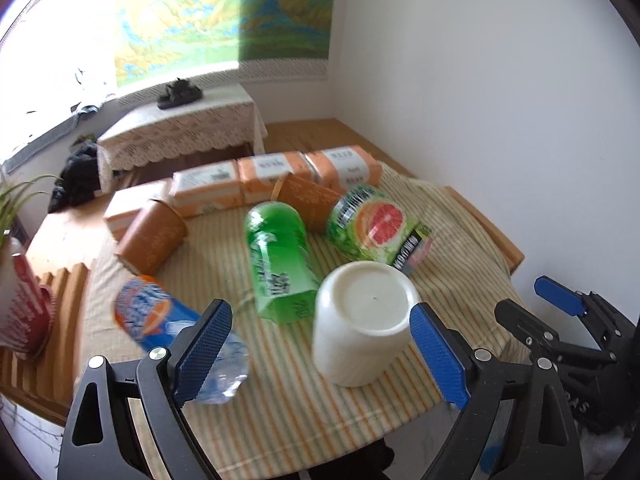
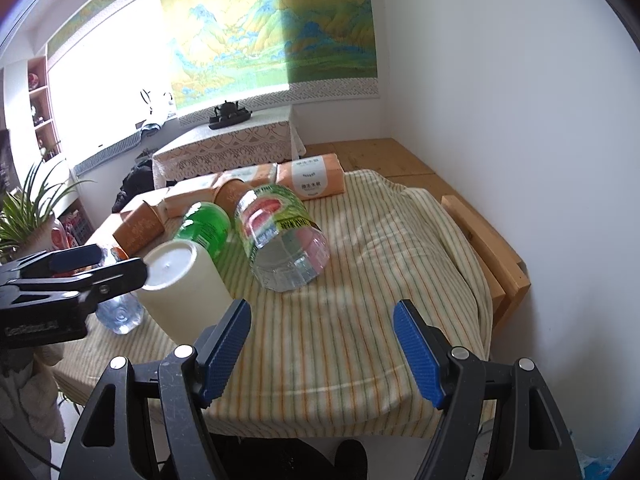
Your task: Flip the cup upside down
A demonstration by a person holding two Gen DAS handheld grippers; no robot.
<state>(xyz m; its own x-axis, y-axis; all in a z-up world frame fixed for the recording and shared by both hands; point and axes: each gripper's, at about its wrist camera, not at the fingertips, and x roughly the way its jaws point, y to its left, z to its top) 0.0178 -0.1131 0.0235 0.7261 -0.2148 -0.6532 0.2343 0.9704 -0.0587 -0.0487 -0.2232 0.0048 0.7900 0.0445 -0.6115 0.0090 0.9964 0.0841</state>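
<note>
Sunlight from the big window at ten o'clock washes over a striped yellow cloth [image 2: 384, 240] spread across a wooden table [image 2: 496, 248], pushed up against a white wall with a green-and-gold landscape scroll [image 2: 272, 28] hanging behind. A lace-covered low stand [image 2: 236, 144] sits further back with a small dark ornament [image 2: 230, 114] on top.

On the cloth the cream cup [image 1: 360, 320] stands with its flat bottom facing up and its mouth down, tilted a little, near the front edge. The left gripper [image 1: 320, 344] has its blue pads spread wide, the cup sitting between them closer to the right pad; whether that pad touches it I cannot tell. The right gripper [image 2: 322, 344] is spread wide too, over bare cloth at about five o'clock from the cup, holding nothing.

Behind the cup lie a green bottle [image 1: 278, 264] and a grapefruit-label bottle [image 1: 372, 224], with two orange paper cups [image 1: 154, 236] on their sides and a row of orange tissue packs [image 1: 276, 176] at twelve o'clock.

Only the left wrist view shows the blue-and-orange bottle [image 1: 160, 316] lying at nine o'clock, and a red-and-white cup [image 1: 24, 312] on a slatted wooden board [image 1: 60, 320]. Only the right wrist view shows the potted plant [image 2: 28, 216], the wall shelves [image 2: 40, 104], and the grapefruit bottle's clear base.
</note>
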